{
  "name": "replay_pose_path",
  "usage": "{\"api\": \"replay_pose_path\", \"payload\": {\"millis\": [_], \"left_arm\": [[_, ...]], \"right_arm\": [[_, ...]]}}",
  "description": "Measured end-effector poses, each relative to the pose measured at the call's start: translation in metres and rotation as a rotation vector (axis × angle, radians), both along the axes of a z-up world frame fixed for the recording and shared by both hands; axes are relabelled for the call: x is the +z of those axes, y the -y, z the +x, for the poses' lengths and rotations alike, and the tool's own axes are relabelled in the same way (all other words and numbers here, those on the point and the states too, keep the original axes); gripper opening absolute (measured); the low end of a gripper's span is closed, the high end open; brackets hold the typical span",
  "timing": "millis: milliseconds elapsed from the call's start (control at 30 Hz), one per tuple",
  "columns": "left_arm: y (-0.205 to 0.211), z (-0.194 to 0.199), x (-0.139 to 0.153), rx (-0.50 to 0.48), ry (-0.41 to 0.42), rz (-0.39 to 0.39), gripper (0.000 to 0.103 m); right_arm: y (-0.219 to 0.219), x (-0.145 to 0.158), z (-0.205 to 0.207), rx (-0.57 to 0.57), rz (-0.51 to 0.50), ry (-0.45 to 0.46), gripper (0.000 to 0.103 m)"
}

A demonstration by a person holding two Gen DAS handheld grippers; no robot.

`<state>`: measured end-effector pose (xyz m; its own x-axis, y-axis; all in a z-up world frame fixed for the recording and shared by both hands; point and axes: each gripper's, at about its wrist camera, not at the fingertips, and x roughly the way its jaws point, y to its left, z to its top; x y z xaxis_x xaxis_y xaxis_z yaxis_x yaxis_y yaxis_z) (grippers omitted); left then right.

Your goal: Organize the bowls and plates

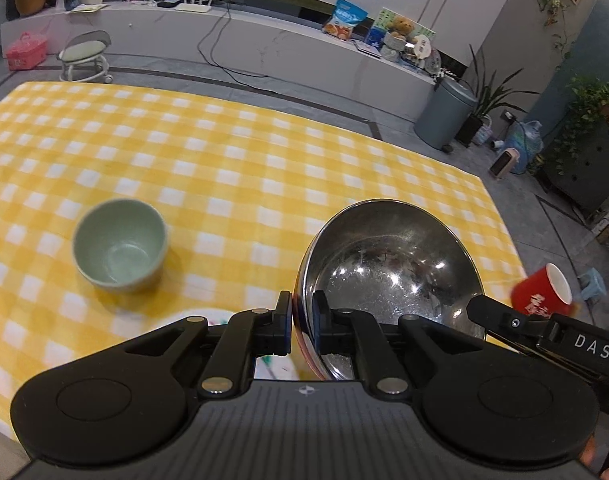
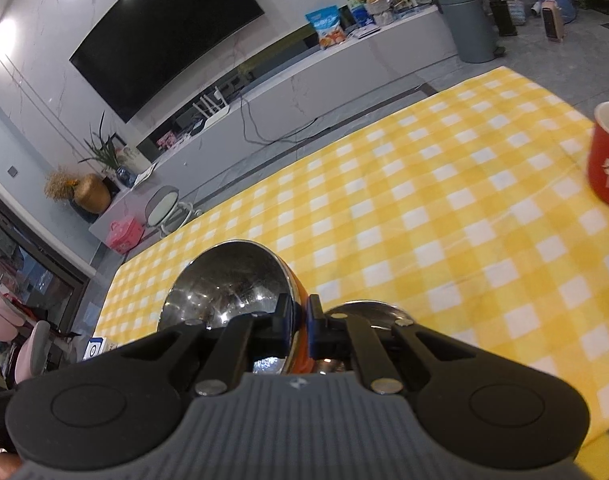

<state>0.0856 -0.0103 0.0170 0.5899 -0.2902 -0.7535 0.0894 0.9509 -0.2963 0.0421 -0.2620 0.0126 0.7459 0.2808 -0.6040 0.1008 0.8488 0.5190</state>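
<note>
**Both tongs clamped on the steel bowl**

Nearest us, our left tongs [image 1: 303, 320] pinch the rim of the steel bowl [image 1: 388, 264], one pad inside the wall and one outside. Our right tongs [image 2: 300, 320] grip the same bowl [image 2: 228, 280] on its opposite rim, closed tight over the orange outer wall. The bowl hangs tilted between them above the yellow checked tabletop [image 1: 232, 152]. Under the left tongs a white plate [image 1: 192, 318] peeks out. A little farther left, a green bowl [image 1: 120, 244] stands upright on the cloth, well apart from the steel one. To the right, near the tabletop's edge, sits a red cup [image 2: 608, 156]. Far beyond, a grey bin [image 1: 444, 116] stands on the floor.
</note>
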Motion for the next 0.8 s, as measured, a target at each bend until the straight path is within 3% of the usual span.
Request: {"api": "replay_pose_path", "payload": {"millis": [367,800], "left_arm": [[0.040,-0.012,-0.018,-0.055,-0.026,0.003,0.012],[0.052,-0.004,-0.036,-0.052,-0.052,0.085,0.012]], "right_arm": [[0.041,-0.020,-0.027,-0.114,0.065,0.023,0.008],[0.045,-0.043,-0.018,-0.105,0.092,-0.004,0.003]]}}
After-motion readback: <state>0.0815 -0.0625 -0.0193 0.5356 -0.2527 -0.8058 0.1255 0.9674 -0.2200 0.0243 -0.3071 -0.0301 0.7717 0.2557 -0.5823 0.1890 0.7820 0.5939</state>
